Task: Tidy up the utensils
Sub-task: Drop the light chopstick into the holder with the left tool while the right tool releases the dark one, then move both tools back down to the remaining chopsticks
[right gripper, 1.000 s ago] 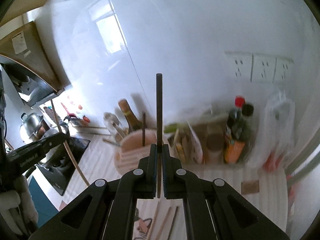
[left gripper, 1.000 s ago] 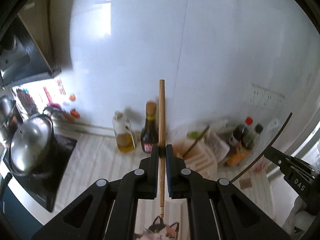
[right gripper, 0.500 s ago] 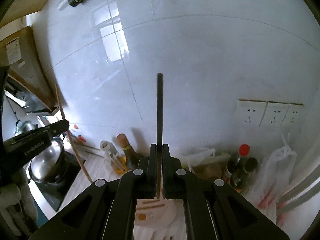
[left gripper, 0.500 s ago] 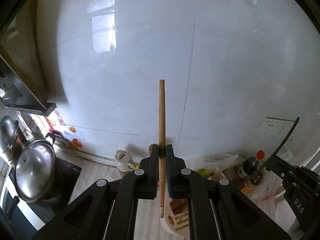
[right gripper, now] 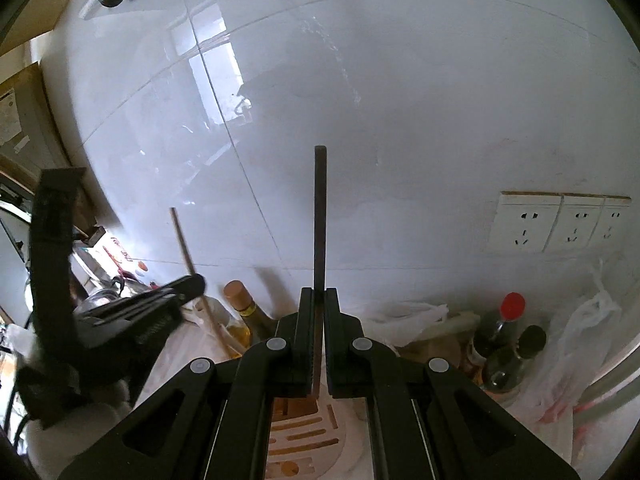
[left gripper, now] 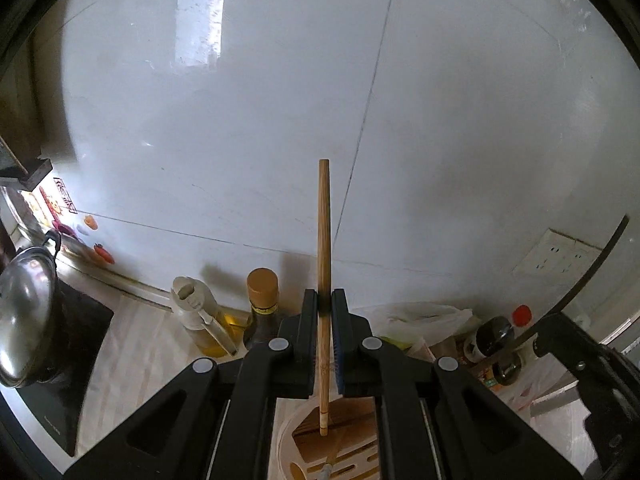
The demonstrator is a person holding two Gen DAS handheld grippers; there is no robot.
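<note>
My left gripper (left gripper: 325, 300) is shut on a light wooden chopstick (left gripper: 324, 240), held upright with its lower tip over the round slotted utensil holder (left gripper: 340, 448). My right gripper (right gripper: 319, 298) is shut on a dark chopstick (right gripper: 320, 216), also upright above the same holder (right gripper: 304, 440). In the right wrist view the left gripper (right gripper: 188, 284) and its wooden chopstick (right gripper: 188, 256) show at the left. In the left wrist view the right gripper's body (left gripper: 580, 356) and the dark chopstick (left gripper: 588, 276) show at the right.
Behind the holder stand an oil bottle (left gripper: 200, 320), a brown sauce bottle (left gripper: 262, 304) and dark bottles (right gripper: 512, 340) by plastic bags (right gripper: 580, 340) against the white tiled wall. A steel pot (left gripper: 24, 312) sits on the stove at left. Wall sockets (right gripper: 560, 228) are at right.
Both grippers, each still shut on its chopstick, have moved over the slotted holder, which now lies directly under the jaws. The bottles appear nearer.
</note>
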